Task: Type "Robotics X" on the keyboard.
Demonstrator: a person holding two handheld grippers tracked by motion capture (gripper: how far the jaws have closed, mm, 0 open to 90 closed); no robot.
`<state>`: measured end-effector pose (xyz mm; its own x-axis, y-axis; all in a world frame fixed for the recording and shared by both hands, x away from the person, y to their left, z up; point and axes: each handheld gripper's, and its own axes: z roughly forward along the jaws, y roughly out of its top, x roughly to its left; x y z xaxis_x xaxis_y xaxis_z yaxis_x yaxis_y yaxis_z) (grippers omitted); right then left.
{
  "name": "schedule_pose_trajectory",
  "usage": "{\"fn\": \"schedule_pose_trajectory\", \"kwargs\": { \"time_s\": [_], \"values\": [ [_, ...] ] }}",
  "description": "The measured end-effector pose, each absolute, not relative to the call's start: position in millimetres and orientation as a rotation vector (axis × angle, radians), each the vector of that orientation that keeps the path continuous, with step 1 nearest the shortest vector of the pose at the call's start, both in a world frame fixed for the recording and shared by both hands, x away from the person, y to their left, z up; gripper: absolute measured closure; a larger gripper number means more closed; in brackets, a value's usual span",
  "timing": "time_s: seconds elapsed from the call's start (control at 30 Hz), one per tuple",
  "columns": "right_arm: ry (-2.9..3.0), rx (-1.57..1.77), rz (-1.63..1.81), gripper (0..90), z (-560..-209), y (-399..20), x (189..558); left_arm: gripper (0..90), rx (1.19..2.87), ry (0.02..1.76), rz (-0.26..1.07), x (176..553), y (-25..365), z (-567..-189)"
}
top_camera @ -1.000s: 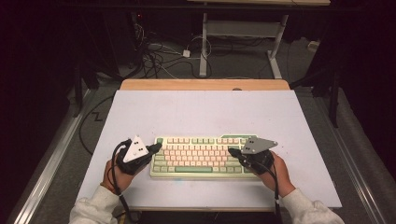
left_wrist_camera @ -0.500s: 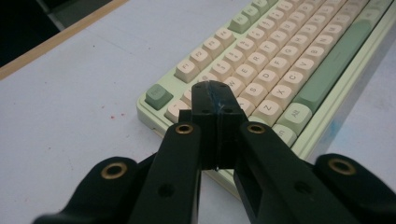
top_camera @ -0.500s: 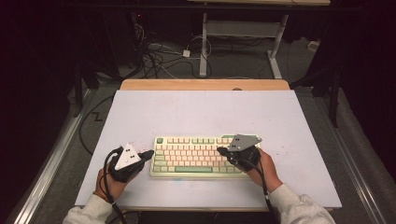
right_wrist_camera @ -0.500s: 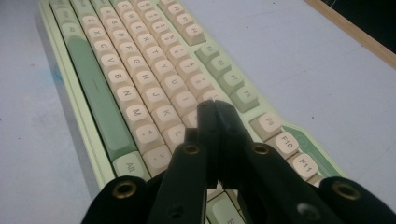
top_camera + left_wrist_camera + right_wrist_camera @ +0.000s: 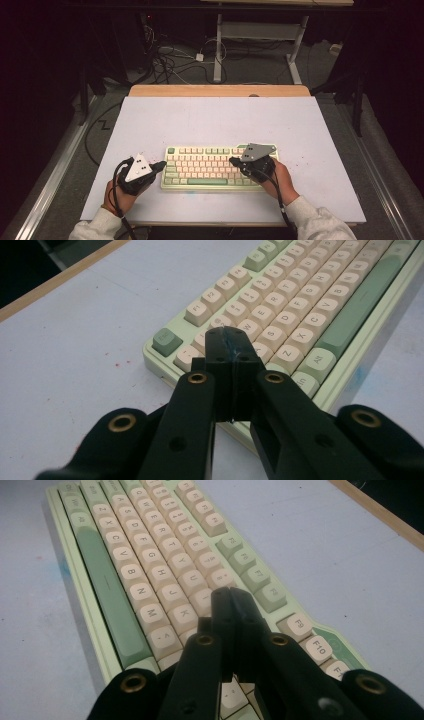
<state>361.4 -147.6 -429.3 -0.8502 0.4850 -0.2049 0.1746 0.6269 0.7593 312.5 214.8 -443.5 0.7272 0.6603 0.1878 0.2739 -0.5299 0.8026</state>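
While both tools press shut, keyboard [image 5: 210, 167] sits near table [image 5: 215, 120] front edge.

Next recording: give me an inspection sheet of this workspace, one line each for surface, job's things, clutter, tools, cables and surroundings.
Surface: pale sheet over a wood-edged table; faint red specks near the keyboard's right end.
Job's things: green and cream keyboard, flat at the near middle of the sheet.
Clutter: nothing seen on the sheet.
Tools: left tool shut, empty, tip at the keyboard's left end; right tool shut, empty, tip over the keys in the right half.
Cables: one trails from each tool toward the near edge; a tangle lies on the floor beyond the table.
Surroundings: dark room; white table legs behind; metal rails along both sides.
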Motion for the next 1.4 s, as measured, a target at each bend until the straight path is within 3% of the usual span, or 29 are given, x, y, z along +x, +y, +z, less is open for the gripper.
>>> {"fn": "schedule_pose_trajectory", "kwargs": {
  "time_s": [1.4],
  "values": [
    [2.533, 0.529, 0.928, 90.0, -449.5, -119.7, 378.8, 87.8, 2.149, 0.694, 0.602, 312.8, 214.3, -446.1]
  ]
}}
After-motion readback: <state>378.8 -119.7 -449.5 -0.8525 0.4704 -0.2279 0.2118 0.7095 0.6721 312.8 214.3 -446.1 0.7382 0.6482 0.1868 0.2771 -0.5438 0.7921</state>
